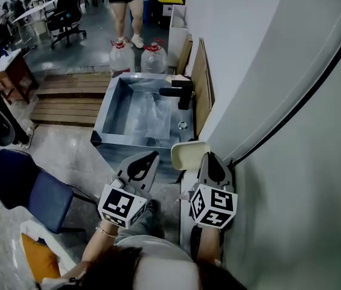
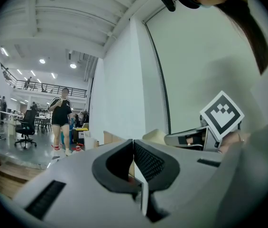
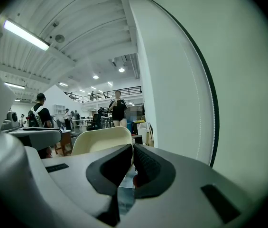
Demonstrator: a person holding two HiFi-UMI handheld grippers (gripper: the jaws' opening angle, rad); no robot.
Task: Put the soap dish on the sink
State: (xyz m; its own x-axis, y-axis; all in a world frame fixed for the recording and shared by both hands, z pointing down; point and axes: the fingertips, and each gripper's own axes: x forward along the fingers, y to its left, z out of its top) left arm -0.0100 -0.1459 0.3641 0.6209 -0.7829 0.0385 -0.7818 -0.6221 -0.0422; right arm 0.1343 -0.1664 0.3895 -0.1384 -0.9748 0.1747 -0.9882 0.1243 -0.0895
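The metal sink (image 1: 111,110) is sitting ahead, both grippers hovering just short of its near edge.
The right gripper (image 1: 209,156) is pinching the cream soap dish (image 1: 188,154) by its rim, off the sink; the left gripper (image 1: 151,156) is gripping nothing, jaws pressed together.

- Cream rounded plastic soap dish (image 1: 189,154), tilted with its hollow showing, off the sink's 5 o'clock corner
- Square grey metal sink (image 1: 105,110), at the dish's 11 o'clock

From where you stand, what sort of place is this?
Likely an open office-workshop hall: a metal sink with a black faucet stands by the wall, water jugs behind it, office chairs and desks beyond.
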